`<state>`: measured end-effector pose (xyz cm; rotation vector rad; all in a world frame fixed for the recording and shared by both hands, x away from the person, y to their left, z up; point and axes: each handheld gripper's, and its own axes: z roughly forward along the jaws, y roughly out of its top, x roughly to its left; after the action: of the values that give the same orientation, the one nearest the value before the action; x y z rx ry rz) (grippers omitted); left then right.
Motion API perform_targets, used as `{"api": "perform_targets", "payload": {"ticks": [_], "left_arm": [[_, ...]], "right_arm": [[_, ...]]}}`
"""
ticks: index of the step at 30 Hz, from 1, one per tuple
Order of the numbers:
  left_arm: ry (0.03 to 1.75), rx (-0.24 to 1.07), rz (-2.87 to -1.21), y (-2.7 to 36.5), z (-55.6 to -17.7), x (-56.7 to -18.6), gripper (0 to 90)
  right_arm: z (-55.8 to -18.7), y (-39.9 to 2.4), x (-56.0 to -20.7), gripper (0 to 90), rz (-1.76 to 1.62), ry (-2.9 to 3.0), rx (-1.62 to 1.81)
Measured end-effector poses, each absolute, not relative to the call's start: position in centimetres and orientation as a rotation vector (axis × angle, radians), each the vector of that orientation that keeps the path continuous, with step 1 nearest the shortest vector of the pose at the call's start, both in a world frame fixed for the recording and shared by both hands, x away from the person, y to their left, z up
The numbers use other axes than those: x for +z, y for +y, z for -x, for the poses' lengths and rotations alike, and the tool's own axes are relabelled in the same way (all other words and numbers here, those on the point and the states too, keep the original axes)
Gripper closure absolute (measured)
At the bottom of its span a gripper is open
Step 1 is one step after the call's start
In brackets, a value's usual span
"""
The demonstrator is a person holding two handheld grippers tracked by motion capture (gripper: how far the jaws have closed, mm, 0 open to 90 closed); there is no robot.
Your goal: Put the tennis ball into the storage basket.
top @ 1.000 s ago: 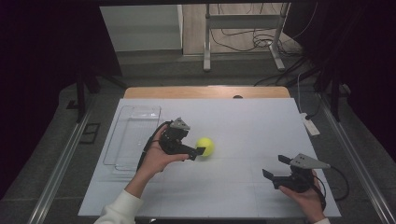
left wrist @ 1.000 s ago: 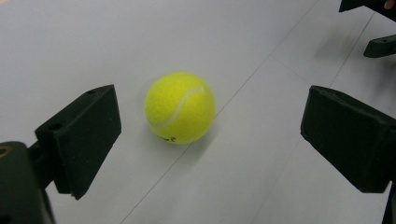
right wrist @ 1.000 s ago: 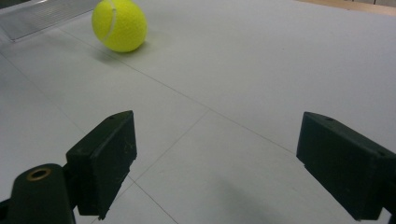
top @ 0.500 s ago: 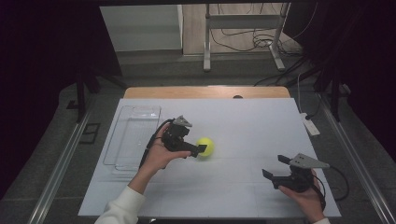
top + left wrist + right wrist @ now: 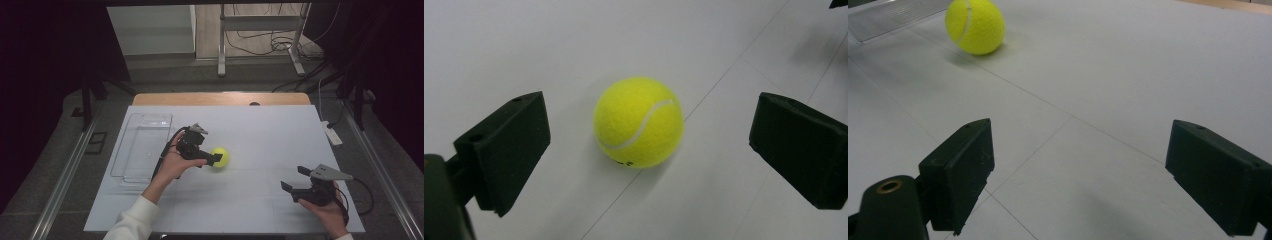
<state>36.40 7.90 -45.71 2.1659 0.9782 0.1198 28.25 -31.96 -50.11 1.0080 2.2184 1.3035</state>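
Yellow-green tennis ball (image 5: 220, 157), resting on the white table sheet (image 5: 250, 125) near the middle, slightly toward the left half; white seam curving across the felt in the left gripper view (image 5: 639, 121), small dark print low on the side. Ball sitting on a thin line in the sheet, nothing pressing on it.

Just left of the ball: left gripper (image 5: 214, 159), held in a hand (image 5: 175, 162) coming up from a white sleeve (image 5: 132, 222). Jaws spread wide, just been opening further, one pad on each side of the ball with clear gaps of bare sheet between; gripping nothing. In the left gripper view, ball lying between and a little beyond the two black pads (image 5: 506, 150).

Farther left of the ball: clear plastic tray (image 5: 142, 147), long side running away from the person, well apart from the ball, touching neither gripper; its ribbed edge visible behind the ball in the right gripper view (image 5: 893, 15).

Well to the right of the ball and nearer the person: right gripper (image 5: 295, 179), grey three-cornered plate on top, cable trailing behind. Jaws wide apart, holding nothing, only bare sheet between the pads in the right gripper view; ball far ahead at upper left (image 5: 975, 26).

Beyond the ball, past the sheet: wooden table edge (image 5: 220, 98).
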Motion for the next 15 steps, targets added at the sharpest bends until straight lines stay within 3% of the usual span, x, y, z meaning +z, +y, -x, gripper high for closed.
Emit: {"api": "perform_targets", "payload": {"ticks": [15], "left_arm": [[0.984, 0.091, -2.205, 6.7, -37.3, -46.7, 3.2]], "right_arm": [[-28.3, -32.0, -50.2, 12.7, -1.006, 2.221, 1.297]]}}
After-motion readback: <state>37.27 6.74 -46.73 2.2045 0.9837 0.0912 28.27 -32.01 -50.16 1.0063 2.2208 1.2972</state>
